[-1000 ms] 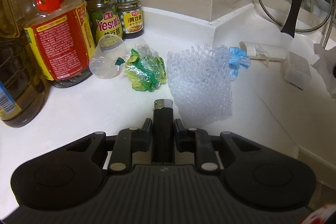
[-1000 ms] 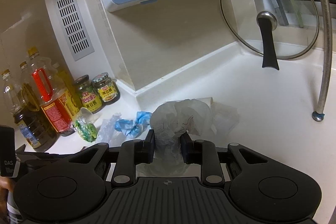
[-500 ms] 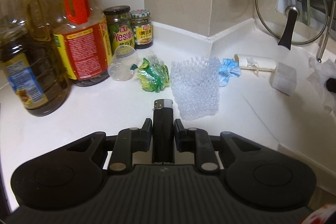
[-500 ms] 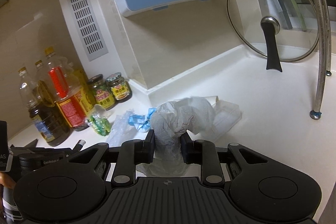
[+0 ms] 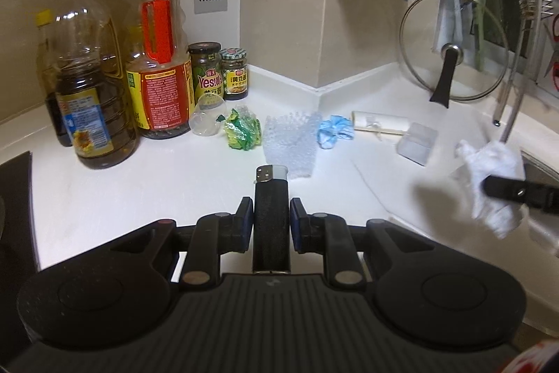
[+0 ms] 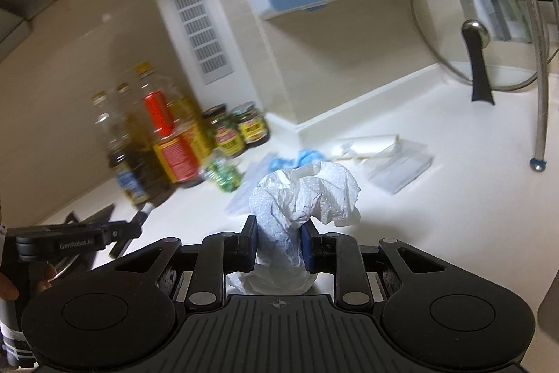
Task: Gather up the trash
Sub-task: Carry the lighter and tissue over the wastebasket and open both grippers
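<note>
Left wrist view — lighter (image 5: 271,215) clamped between left tongs (image 5: 271,222).

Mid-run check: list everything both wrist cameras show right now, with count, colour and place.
lighter: 1, black, clamped in left gripper
tissue: 1, white, crumpled, clamped in right gripper
oil bottles: at least 3, amber, left wall
jars: 2, dark lids, beside the bottles
cup: 1, clear, on its side by the jars
wrapper: 1, green, on counter
bubble wrap: 1, clear, mid counter
blue wad: 1, right of the wrap
roll: 1, white, lying flat
box: 1, clear, near the roll
lid: 1, glass, leaning on wall
counter: 1, white
left gripper: black, shut
right gripper: black, shut
</note>
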`<control>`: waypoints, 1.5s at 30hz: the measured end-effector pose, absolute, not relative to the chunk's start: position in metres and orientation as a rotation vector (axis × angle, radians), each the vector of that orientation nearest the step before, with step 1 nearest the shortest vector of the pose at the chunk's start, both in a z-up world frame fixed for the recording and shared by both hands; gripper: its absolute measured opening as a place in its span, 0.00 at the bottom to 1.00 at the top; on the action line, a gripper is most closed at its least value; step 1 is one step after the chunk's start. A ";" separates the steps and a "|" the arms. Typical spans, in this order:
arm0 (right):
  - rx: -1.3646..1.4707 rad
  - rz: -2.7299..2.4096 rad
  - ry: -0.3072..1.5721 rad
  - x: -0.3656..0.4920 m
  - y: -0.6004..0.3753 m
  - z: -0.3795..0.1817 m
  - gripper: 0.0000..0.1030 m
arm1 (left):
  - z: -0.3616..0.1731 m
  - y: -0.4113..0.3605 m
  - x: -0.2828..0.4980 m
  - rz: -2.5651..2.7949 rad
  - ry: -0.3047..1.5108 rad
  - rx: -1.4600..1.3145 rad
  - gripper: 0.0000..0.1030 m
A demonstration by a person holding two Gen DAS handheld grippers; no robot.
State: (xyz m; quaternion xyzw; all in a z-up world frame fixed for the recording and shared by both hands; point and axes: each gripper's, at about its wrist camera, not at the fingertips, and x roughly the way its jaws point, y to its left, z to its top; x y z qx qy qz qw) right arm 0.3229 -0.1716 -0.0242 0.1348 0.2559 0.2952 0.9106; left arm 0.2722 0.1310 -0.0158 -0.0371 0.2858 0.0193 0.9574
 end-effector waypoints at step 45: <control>-0.082 0.827 0.981 0.250 -0.133 -0.209 0.26 | -0.164 0.066 0.150 0.122 0.874 -0.294 0.19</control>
